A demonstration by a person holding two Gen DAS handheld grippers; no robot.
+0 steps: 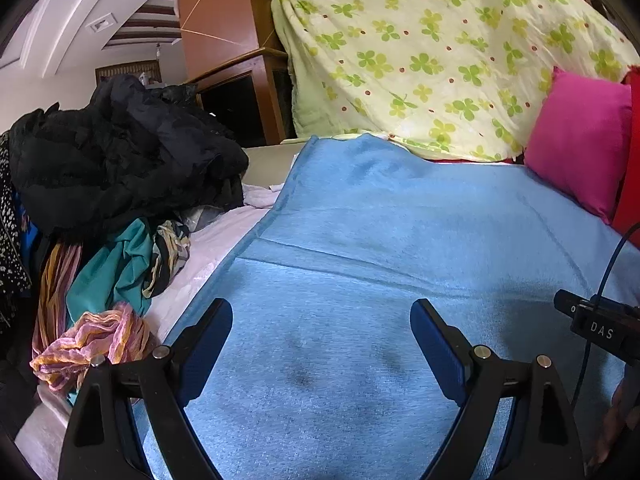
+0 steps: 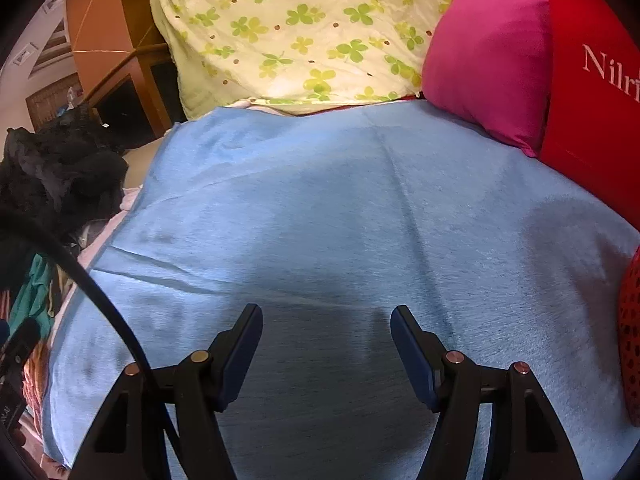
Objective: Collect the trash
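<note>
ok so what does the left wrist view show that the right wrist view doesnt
Only the left wrist view shows the crumpled pink-and-orange striped scarf and the white coffered ceiling.

Only the right wrist view shows the white lettering on the red panel and a red perforated object at the right edge.

Both show the light blue fleece blanket, the clover-print yellow quilt, the magenta pillow and the black clothes heap. The left gripper and right gripper are open and empty.

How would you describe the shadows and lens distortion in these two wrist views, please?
Left wrist view: two faint dark patches on the blue blanket ahead of the open left gripper; ceiling lines curve strongly near the edge. Right wrist view: a broader soft shadow lies between the open right gripper fingers; black corners frame the picture, and a blurred cable crosses left.
</note>
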